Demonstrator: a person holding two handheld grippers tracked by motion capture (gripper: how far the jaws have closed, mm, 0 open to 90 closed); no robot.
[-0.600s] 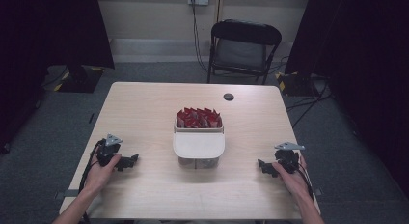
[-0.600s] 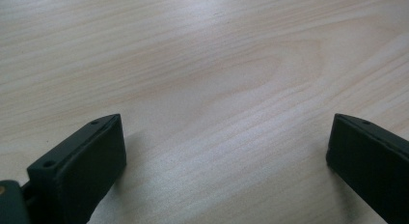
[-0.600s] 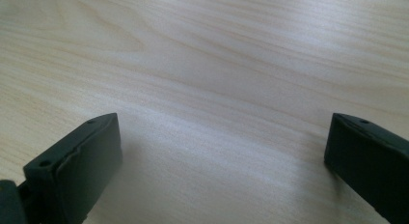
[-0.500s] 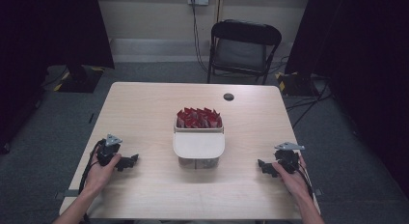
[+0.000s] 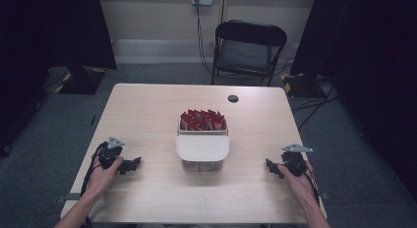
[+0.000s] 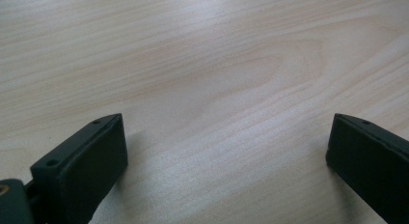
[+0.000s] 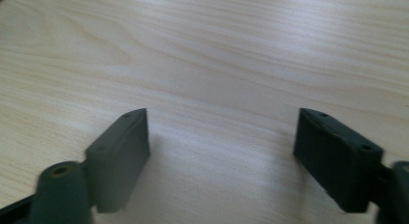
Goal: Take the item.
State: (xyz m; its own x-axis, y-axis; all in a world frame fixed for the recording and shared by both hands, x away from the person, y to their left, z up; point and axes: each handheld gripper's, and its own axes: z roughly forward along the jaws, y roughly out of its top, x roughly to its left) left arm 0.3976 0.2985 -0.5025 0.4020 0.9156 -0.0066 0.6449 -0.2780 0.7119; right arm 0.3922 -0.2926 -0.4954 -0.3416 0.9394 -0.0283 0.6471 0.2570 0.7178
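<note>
A clear box [image 5: 202, 150] stands at the middle of the wooden table [image 5: 147, 110]. Its far half holds several red packets [image 5: 201, 120]; a pale lid covers its near half. My left gripper [image 5: 134, 164] rests on the table at the near left, held by a hand, and points toward the box. Its jaws stand wide apart over bare wood, as the left gripper view [image 6: 226, 151] shows. My right gripper [image 5: 272, 167] rests at the near right and also points toward the box. It is open with nothing between its fingers [image 7: 222, 147].
A small dark round disc [image 5: 233, 98] sits in the tabletop near the far edge. A black folding chair [image 5: 248, 46] stands behind the table. Cables run along the floor at the right. Dark curtains hang on both sides.
</note>
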